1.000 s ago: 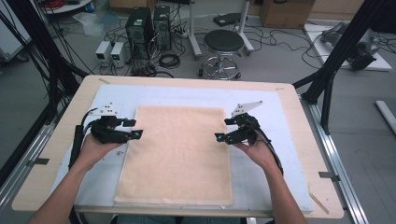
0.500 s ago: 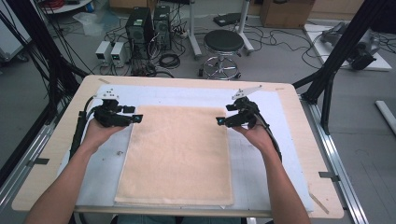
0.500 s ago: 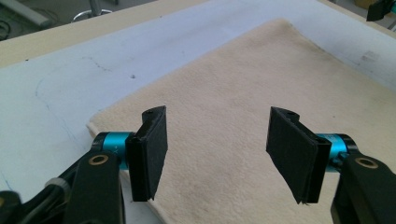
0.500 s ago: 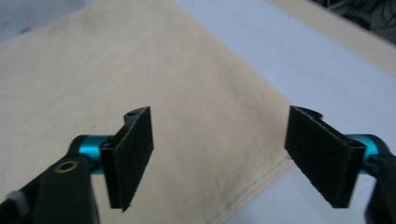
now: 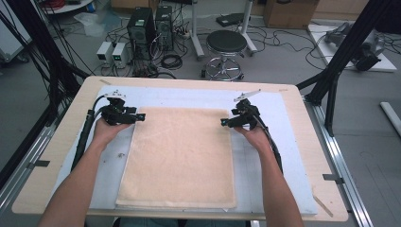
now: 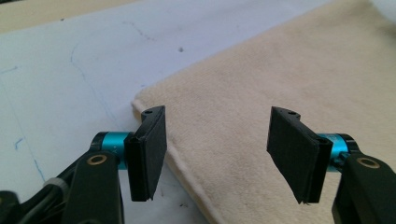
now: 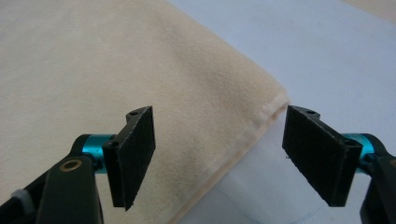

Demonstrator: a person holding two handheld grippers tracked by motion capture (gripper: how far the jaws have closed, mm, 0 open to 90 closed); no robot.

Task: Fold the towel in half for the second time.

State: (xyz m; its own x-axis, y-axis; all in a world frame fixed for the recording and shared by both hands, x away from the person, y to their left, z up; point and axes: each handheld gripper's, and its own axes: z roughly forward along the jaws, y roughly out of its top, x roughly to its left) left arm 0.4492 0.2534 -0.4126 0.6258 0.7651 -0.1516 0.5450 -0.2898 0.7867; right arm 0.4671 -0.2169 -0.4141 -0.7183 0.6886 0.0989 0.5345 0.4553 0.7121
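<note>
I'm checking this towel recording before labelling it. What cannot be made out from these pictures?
- Cream terry towel: how many layers it has; the high view looks from above, and both tool views cut it off.
- Left tool and right tool: whether their tips touch the towel; too small in the high view.
- Pale blue mat: faint pen marks, unreadable.

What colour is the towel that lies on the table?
The towel is plain cream-beige, with no pattern; the high view shows it best.
</note>
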